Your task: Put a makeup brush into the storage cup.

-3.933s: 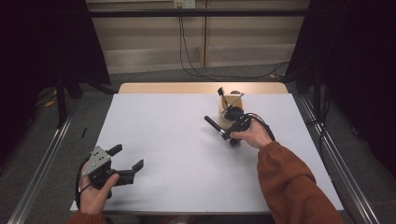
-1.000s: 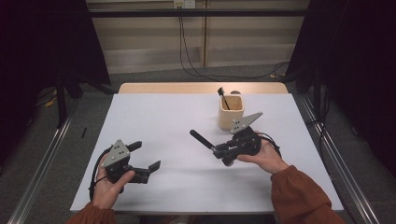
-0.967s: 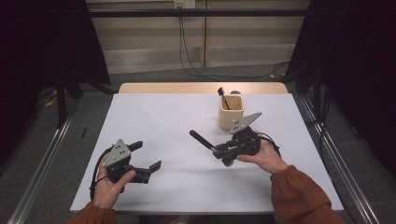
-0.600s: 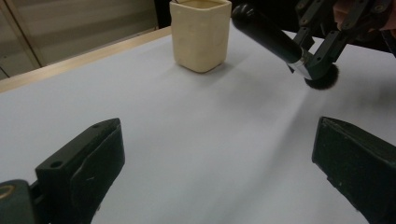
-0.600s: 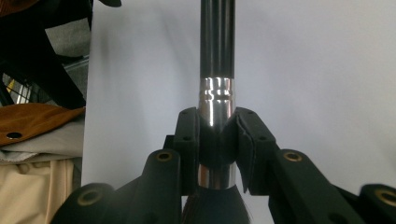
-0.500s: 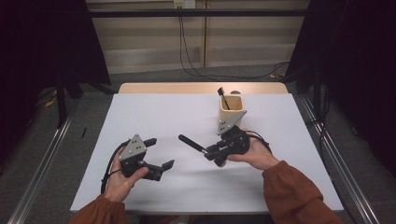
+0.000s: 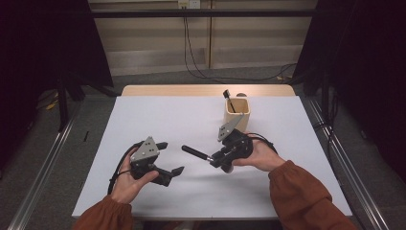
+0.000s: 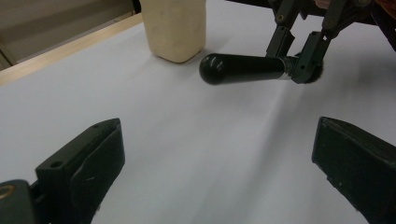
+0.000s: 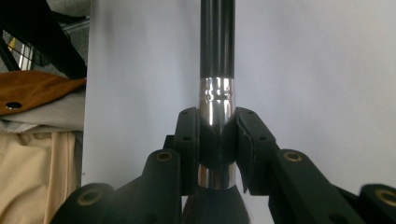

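We saw a white rectangular worktop (image 7: 158,120) with a pale wooden strip along its far edge. Toward its far right stood a cream square-sided holder (image 7: 238,115) with a thin black stick (image 7: 230,101) leaning inside. Black cables (image 7: 191,52) trailed over the grey floor beyond.

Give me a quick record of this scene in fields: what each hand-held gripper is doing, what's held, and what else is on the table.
right hand-held gripper: shut on the brush, jaws clamped on its silver ferrule
brush: black handle, held roughly level above the table, handle end towards the left hand-held gripper
left hand-held gripper: open, nothing between its jaws, facing the brush handle
cup: beige, upright near the far edge, a dark-handled tool standing in it
table: white top
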The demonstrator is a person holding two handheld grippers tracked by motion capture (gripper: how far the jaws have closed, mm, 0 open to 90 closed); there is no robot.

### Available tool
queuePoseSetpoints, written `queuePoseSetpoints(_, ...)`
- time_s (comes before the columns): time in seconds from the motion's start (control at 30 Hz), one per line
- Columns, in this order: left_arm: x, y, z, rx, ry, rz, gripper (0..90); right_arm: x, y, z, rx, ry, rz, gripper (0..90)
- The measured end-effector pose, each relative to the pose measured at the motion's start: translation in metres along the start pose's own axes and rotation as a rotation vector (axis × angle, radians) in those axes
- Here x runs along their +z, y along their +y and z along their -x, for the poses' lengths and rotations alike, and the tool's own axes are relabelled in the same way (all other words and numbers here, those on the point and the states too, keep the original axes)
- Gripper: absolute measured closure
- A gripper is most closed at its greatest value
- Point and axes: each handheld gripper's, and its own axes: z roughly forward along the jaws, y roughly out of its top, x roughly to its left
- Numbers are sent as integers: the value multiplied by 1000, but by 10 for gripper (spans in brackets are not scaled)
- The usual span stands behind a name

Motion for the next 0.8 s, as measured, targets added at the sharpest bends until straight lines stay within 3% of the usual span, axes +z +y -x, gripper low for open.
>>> queuePoseSetpoints(0.5,12,12,2,23,-77,-93,36,3,5,-2,-33,-8,-145,723)
queuePoseSetpoints(0.57,13,13,2,28,-99,-106,36,4,6,-2,-40,1,-162,723)
queuePoseSetpoints(0.8,14,15,6,47,-120,-132,39,8,5,-2,-41,13,-199,723)
